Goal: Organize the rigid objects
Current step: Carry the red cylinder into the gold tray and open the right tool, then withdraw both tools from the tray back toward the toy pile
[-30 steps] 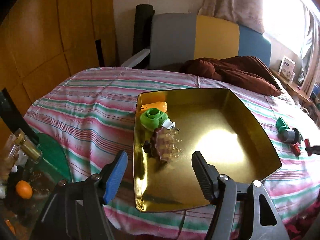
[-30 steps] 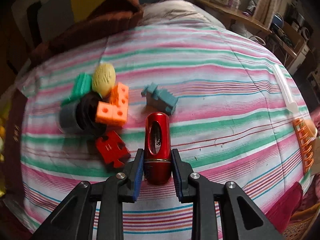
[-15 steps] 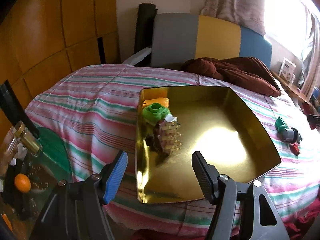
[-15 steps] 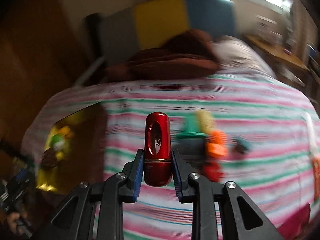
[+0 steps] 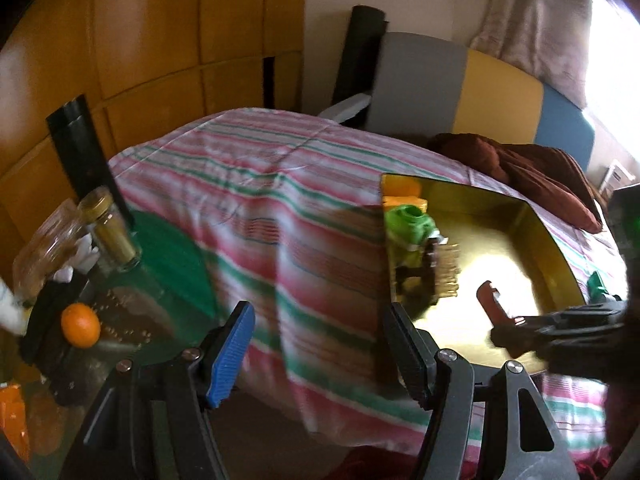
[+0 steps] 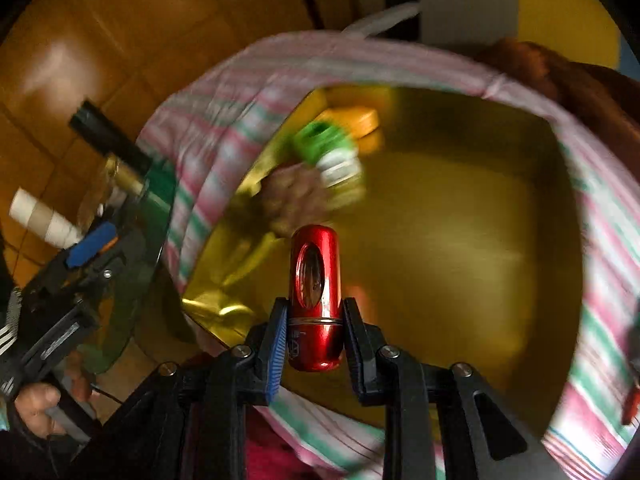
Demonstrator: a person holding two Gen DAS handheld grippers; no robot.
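Note:
A shiny red metal cylinder (image 6: pixel 316 292) with an oval window is clamped in my right gripper (image 6: pixel 314 320), which is shut on it and hangs over the gold tray (image 6: pixel 460 240). In the tray's far left corner lie an orange piece (image 6: pixel 352 118), a green-and-white piece (image 6: pixel 324 144) and a brown bristly piece (image 6: pixel 296 196). In the left wrist view my left gripper (image 5: pixel 320 344) stands open and empty over the striped bedcover, left of the gold tray (image 5: pixel 520 216). The right gripper (image 5: pixel 560 328) reaches in there with the red cylinder (image 5: pixel 492 308).
A glass side table (image 5: pixel 168 248) to the left carries jars (image 5: pixel 108 224), an orange fruit (image 5: pixel 80 324) and a black tube (image 5: pixel 80 144). A brown blanket (image 5: pixel 540 172) lies behind the tray. A green toy (image 5: pixel 596 280) sits on the striped bedcover (image 5: pixel 260 184).
My right gripper swung left from the pile of toys to above the gold tray, still carrying the red cylinder. My left gripper shifted left, so the tray now sits at its right.

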